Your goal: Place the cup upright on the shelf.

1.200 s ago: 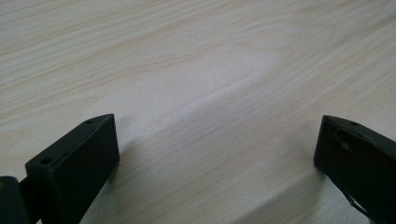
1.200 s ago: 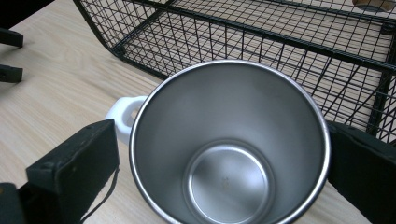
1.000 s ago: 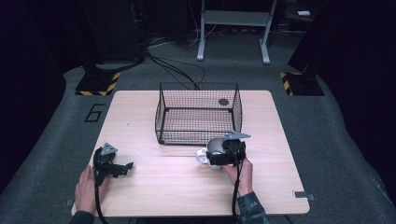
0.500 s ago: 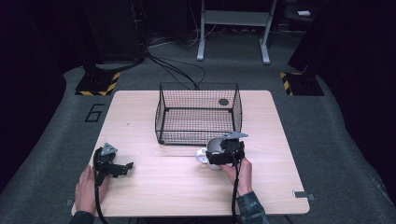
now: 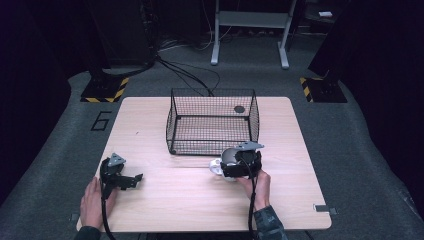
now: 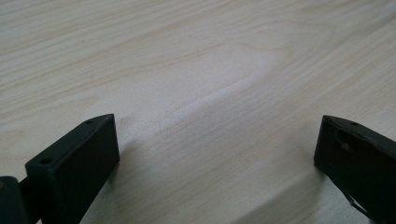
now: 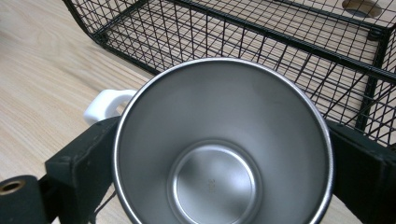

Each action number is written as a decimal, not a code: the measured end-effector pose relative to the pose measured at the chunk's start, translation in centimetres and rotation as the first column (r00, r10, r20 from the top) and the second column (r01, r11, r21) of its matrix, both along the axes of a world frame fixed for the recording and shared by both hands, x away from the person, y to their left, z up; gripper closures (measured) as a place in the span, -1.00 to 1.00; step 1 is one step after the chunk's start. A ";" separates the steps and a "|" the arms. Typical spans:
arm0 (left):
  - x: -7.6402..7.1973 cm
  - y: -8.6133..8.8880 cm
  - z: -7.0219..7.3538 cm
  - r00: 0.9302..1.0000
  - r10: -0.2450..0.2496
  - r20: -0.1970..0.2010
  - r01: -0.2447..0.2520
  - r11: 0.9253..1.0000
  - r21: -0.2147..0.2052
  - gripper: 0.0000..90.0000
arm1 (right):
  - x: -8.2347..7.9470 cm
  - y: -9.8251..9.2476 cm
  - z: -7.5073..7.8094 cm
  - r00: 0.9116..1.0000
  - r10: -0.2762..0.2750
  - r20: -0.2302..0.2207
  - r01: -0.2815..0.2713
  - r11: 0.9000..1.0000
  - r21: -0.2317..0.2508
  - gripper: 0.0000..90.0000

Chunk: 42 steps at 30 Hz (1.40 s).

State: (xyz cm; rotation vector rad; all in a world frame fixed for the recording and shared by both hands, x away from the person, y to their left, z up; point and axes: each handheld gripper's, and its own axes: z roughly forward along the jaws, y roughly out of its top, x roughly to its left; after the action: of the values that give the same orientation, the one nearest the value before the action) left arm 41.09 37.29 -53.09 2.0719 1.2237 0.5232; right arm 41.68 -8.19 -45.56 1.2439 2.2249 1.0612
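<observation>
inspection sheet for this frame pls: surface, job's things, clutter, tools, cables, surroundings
Surface: light wooden table, bare grain under the left tool.
Job's things: black wire basket, upright, nothing inside; steel cup with a white handle, just in front of the basket.
Clutter: nothing seen.
Tools: left tool open, low over bare wood; right tool with a jaw on each side of the cup.
Cables: one trails from each tool toward the person; black cables on the floor behind the table.
Surroundings: grey floor, hazard-striped bases, a metal stand, a dark backdrop.
</observation>
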 end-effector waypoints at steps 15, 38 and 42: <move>0.0 0.0 0.0 1.000 0.000 0.000 0.000 1.000 0.001 -1.00 | -0.4 -0.2 0.4 0.999 0.030 0.019 -0.030 1.000 -0.008 -0.87; 0.0 0.0 0.0 1.000 0.000 0.000 0.000 1.000 -0.001 -1.00 | -0.3 -1.3 2.8 0.997 0.072 -0.005 -0.072 0.997 0.004 -0.87; 0.0 0.0 0.0 1.000 0.000 0.001 0.000 1.000 0.000 -1.00 | -0.2 -1.6 3.3 0.997 0.082 -0.011 -0.082 0.997 0.000 -0.87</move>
State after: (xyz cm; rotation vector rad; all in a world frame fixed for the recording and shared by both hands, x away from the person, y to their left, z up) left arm 41.09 37.29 -53.10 2.0712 1.2236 0.5236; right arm 41.51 -9.81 -42.25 1.1696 2.3026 1.0864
